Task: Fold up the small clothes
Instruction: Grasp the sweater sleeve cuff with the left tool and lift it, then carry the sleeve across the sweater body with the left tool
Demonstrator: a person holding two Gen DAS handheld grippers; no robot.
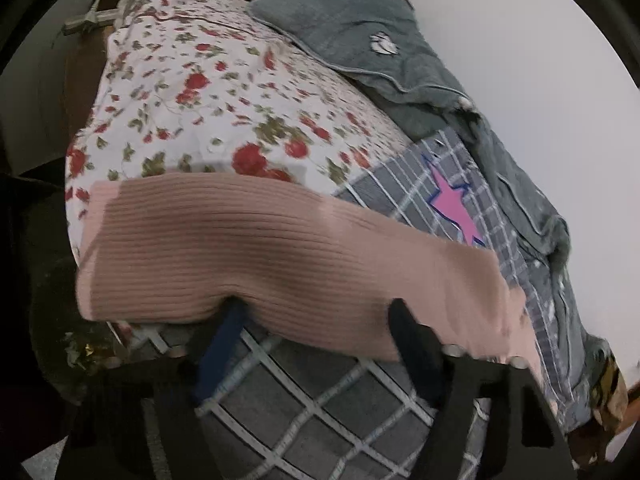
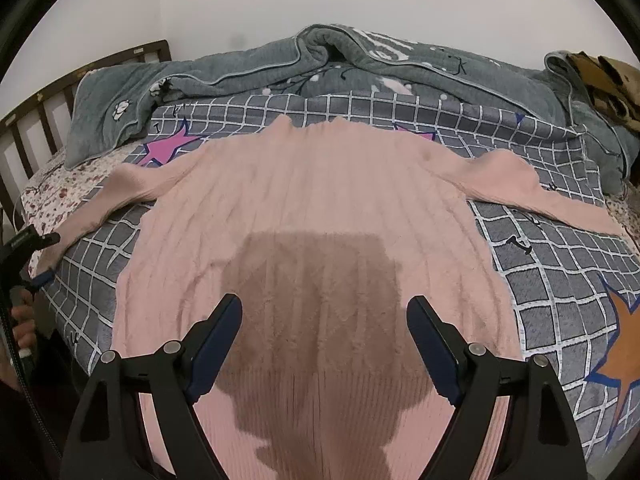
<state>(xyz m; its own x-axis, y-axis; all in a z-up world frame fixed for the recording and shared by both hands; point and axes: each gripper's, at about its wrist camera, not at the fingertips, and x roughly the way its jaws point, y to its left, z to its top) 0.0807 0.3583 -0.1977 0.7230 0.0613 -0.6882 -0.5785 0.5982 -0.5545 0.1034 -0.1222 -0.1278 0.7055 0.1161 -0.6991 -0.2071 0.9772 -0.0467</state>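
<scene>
A pink ribbed sweater [image 2: 320, 200] lies flat on the grey checked blanket [image 2: 540, 248], both sleeves spread out to the sides. My right gripper [image 2: 326, 304] hovers open over the lower body of the sweater and casts a shadow on it; nothing is between its fingers. In the left wrist view the end of the left sleeve [image 1: 280, 248] crosses my left gripper [image 1: 316, 308]. One fingertip is hidden under the cuff edge and the other shows on top; the jaws stand well apart and do not press the fabric. The left gripper [image 2: 48, 258] also shows at the bed's left edge.
A rumpled grey quilt [image 2: 280, 68] runs along the wall side of the bed. A floral sheet [image 1: 200, 100] covers the head end by the wooden headboard [image 2: 40, 108]. A power strip [image 1: 92, 20] hangs beyond it. A brown patterned cloth [image 2: 608, 80] lies at the far right.
</scene>
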